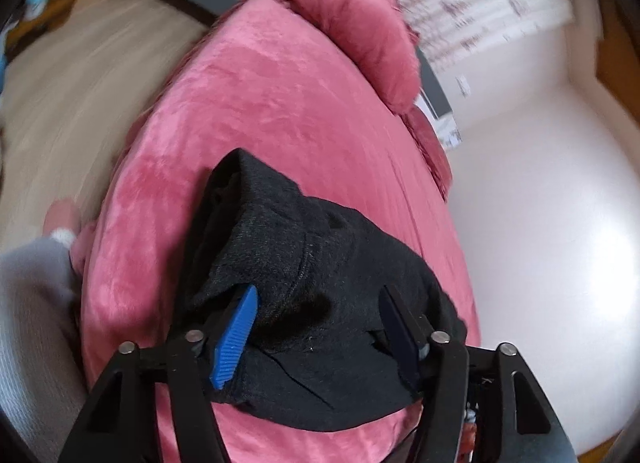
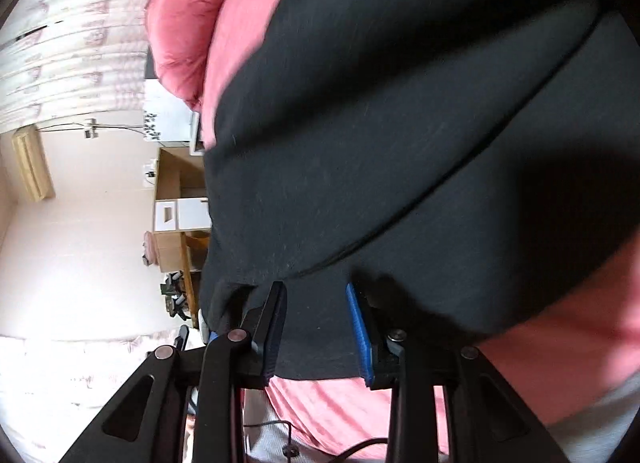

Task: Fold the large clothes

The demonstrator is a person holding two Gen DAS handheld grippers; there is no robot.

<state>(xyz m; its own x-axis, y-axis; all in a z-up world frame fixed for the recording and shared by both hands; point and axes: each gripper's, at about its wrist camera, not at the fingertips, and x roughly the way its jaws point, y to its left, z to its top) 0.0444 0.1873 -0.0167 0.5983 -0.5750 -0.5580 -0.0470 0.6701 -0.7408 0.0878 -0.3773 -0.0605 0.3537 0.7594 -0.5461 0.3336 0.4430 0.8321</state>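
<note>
Between the pads of the left tool (image 1: pixel 318 333) lies a dark folded garment (image 1: pixel 304 287), bunched into a thick bundle on the pink bed cover (image 1: pixel 272 111); the jaws stand well apart, the blue pad (image 1: pixel 236 343) against the cloth on one side, and whether they press it cannot be told. Ahead of this tool sits a pink pillow (image 1: pixel 360 31). At the right tool (image 2: pixel 318 335) the same black cloth (image 2: pixel 400 123) hangs between its half-spread jaws, which reach past its lower hem. Left of that tool, well apart, stands a wooden shelf unit (image 2: pixel 172 199) holding white boxes (image 2: pixel 166 217).
</note>
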